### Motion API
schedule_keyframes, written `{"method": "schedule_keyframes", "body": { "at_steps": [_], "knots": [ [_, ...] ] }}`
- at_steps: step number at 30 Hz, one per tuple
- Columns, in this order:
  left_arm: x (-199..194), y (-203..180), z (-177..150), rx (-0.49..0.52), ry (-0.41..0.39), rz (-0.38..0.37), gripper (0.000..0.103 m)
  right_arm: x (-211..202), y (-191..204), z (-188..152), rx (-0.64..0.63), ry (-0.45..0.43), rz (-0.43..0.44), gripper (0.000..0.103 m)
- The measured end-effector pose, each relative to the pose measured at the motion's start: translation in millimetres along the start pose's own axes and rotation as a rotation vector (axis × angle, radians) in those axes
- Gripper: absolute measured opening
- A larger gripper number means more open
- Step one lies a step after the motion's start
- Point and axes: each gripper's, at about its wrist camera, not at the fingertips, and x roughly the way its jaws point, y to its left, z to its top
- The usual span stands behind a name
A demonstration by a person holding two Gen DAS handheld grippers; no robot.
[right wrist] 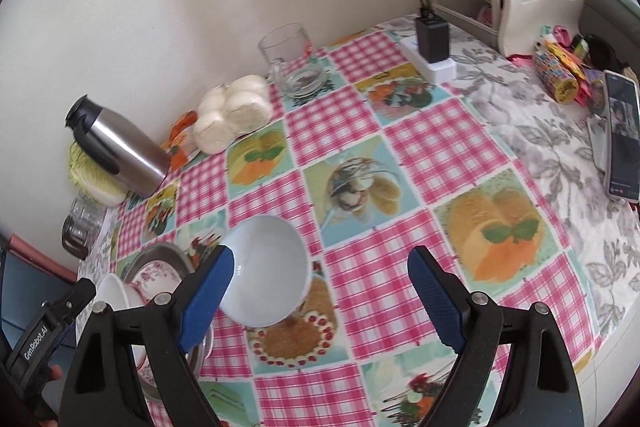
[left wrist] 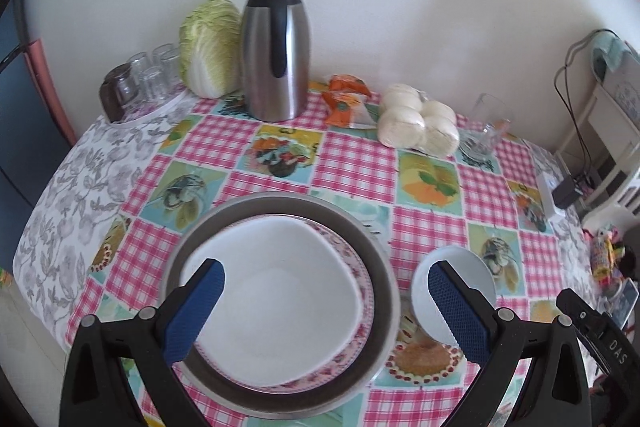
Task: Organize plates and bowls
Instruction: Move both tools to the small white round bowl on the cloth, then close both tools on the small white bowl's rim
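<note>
In the left wrist view a stack lies close in front. It is a round metal plate [left wrist: 280, 205], a floral-rimmed plate [left wrist: 364, 291] on it, and a white rounded dish [left wrist: 280, 299] on top. My left gripper [left wrist: 326, 307] hovers open over this stack with nothing between its pads. A small white bowl [left wrist: 468, 267] sits just right of the stack, partly behind the right finger. In the right wrist view that white bowl [right wrist: 272, 267] stands on the tablecloth. My right gripper [right wrist: 322, 299] is open above it, the left fingertip overlapping the bowl's left edge. The pads do not press on it. The metal plate [right wrist: 160, 251] shows at the left.
A steel thermos jug [left wrist: 276, 47], a cabbage [left wrist: 210, 47] and glasses on a tray [left wrist: 148, 75] stand along the wall. Bagged buns [left wrist: 420, 123], an orange packet [left wrist: 346, 99] and a glass mug [left wrist: 486, 127] sit beside them. A power strip with adapter [right wrist: 432, 43] and a phone [right wrist: 622, 135] lie at the right.
</note>
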Motion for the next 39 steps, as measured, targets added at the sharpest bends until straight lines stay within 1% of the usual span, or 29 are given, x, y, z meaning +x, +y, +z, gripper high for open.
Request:
{"method": "schedule_keyframes", "body": {
  "at_steps": [6, 11, 16, 27, 32, 39],
  "knots": [
    [8, -29, -2, 0.051, 0.027, -0.029, 0.103, 3, -24, 4, 0.042, 0.01, -0.018, 0.089],
    [16, -52, -1, 0.093, 0.042, -0.05, 0.103, 10, -33, 5, 0.058, 0.029, -0.033, 0.089],
    [26, -63, 3, 0.092, 0.063, -0.075, 0.103, 22, -32, 3, 0.044, 0.059, -0.052, 0.089],
    [48, -85, 9, 0.134, 0.079, -0.087, 0.102, 51, -29, -5, 0.027, 0.133, -0.065, 0.089],
    [62, -90, 7, 0.128, 0.118, -0.105, 0.098, 65, -25, -10, 0.015, 0.167, -0.057, 0.089],
    [76, -98, 4, 0.139, 0.149, -0.109, 0.094, 80, -25, -16, 0.011, 0.203, -0.058, 0.089]
  ]
}}
